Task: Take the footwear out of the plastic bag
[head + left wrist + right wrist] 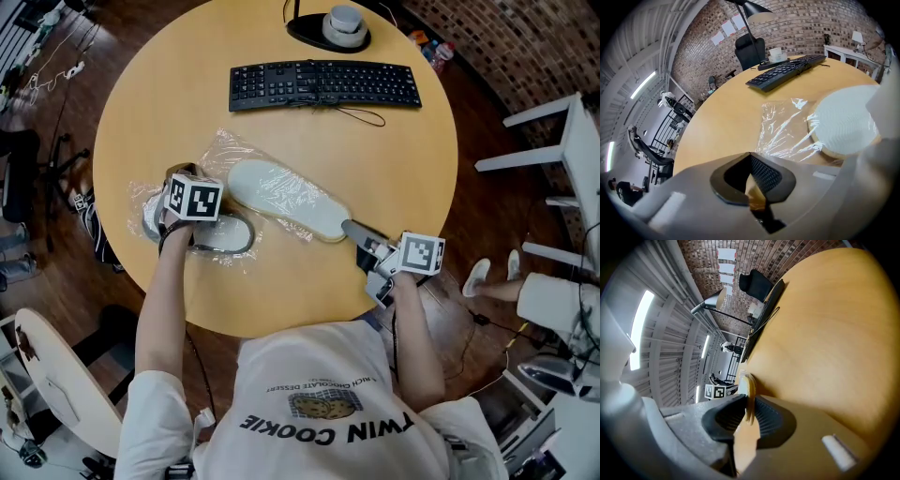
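Note:
A clear plastic bag [221, 150] lies crumpled on the round wooden table [412, 159]. A slipper [281, 197] lies sole up, its toe end still under the film. My right gripper [354, 228] is shut on the thin heel edge of this slipper [746, 390]. A second slipper [225, 236], pale with a dark rim, rests inside the bag at the left. My left gripper [190, 183] sits over the bag's left part, jaws closed with what looks like film pinched between them. In the left gripper view the bag [783, 126] and white sole [843, 122] lie just ahead.
A black keyboard [323, 84] with its cable lies at the far side, behind it a lamp base [328, 30]. White chairs [562, 141] stand to the right of the table. The table's near edge is just in front of the person's body.

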The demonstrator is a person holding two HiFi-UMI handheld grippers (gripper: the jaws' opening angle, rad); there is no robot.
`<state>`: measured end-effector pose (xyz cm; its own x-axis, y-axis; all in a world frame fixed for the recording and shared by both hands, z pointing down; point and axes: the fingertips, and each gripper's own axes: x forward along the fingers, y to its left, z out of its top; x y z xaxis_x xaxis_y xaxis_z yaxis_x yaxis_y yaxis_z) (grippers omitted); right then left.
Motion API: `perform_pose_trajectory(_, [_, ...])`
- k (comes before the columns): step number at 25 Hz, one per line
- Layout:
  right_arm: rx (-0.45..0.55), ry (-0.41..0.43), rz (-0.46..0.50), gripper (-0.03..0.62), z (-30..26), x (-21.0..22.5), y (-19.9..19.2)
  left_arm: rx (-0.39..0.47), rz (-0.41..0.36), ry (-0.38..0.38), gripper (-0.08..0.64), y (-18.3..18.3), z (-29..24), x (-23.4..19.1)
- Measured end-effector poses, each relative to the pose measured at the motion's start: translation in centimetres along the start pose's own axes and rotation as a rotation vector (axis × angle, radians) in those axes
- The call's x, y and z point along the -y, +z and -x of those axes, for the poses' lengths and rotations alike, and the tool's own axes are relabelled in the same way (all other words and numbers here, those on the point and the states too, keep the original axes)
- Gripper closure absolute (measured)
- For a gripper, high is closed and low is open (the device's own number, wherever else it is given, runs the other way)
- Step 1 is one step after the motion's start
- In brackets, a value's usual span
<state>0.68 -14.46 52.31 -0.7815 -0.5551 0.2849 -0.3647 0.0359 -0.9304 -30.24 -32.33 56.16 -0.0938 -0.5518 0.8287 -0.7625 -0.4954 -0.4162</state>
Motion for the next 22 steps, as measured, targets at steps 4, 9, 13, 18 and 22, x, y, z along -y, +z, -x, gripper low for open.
perform_pose_trajectory(4, [0.022, -0.024, 0.006, 0.529, 1.9, 0.4, 0.1, -0.002, -0.006, -0.002, 0.561, -0.1, 0.0, 0.1])
perform_pose_trajectory(9, [0.080, -0.088, -0.021, 0.529, 5.7, 2.0, 0.4, -0.006, -0.011, 0.001, 0.561, -0.2, 0.1, 0.1])
perform_pose_trajectory(13, [0.121, -0.096, -0.005, 0.529, 7.9, 2.6, 1.2, -0.004, -0.011, 0.005, 0.561, 0.1, 0.1, 0.0])
perform_pose_trajectory(18, [0.153, -0.117, 0.005, 0.529, 10.1, 3.4, 1.7, -0.007, -0.017, 0.007, 0.561, 0.1, 0.1, 0.2])
perform_pose_trajectory(22, [0.149, -0.106, -0.005, 0.529, 11.1, 3.4, 1.8, -0.009, -0.020, 0.012, 0.561, 0.1, 0.3, 0.2])
